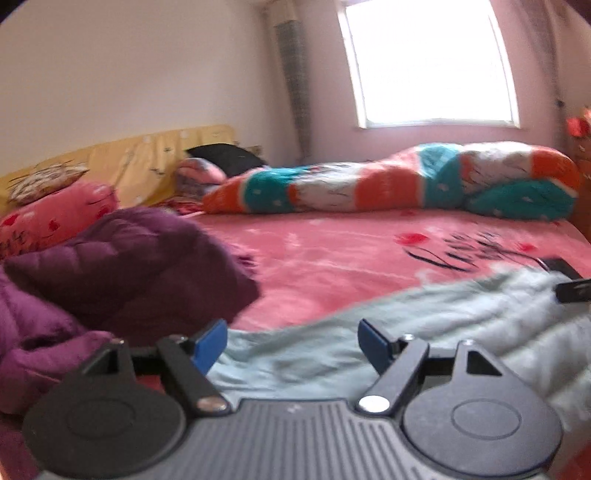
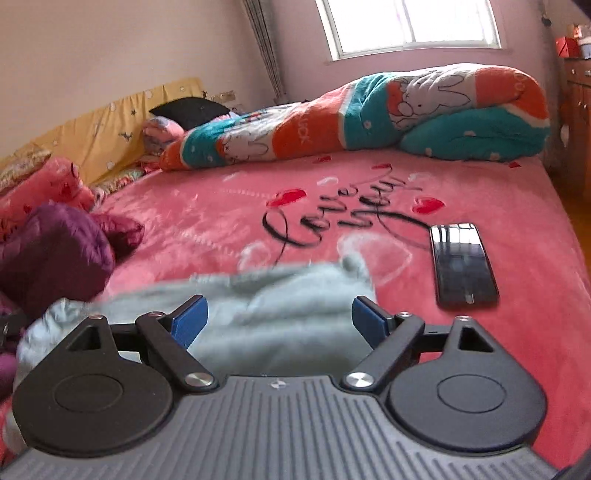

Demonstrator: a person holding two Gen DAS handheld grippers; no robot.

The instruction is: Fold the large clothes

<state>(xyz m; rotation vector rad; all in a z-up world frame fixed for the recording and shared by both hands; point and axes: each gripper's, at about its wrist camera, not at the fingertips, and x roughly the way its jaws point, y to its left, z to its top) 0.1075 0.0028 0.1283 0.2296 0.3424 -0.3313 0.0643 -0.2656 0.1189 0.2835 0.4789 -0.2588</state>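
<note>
From your left wrist, the left tool (image 1: 291, 341) has its blue pads apart with nothing pinched between them. The pale green garment (image 1: 424, 332) lies on the bed (image 1: 332, 258) below and ahead of the pads, running off to the right, where a dark tip that is probably the other tool shows at the frame edge. A purple padded jacket (image 1: 122, 266) is heaped to the left, just beside the green one. You seem to be between grips on the green piece, so the next move calls for choosing an edge or corner and closing on it cleanly, without catching the purple jacket.

From your right wrist, the right tool (image 2: 279, 321) is also spread wide and holds nothing; the green garment bunches directly in front of it, between the pads but not pressed. A dark phone (image 2: 463, 266) lies to the right, near the cloth, so I would keep any fold clear of it.

The bed has a pink blanket with black script and red hearts. A rolled orange-and-teal quilt (image 2: 369, 118) lies along its far side under a bright window (image 2: 406, 26), with pillows and a yellow headboard cover to the left.
</note>
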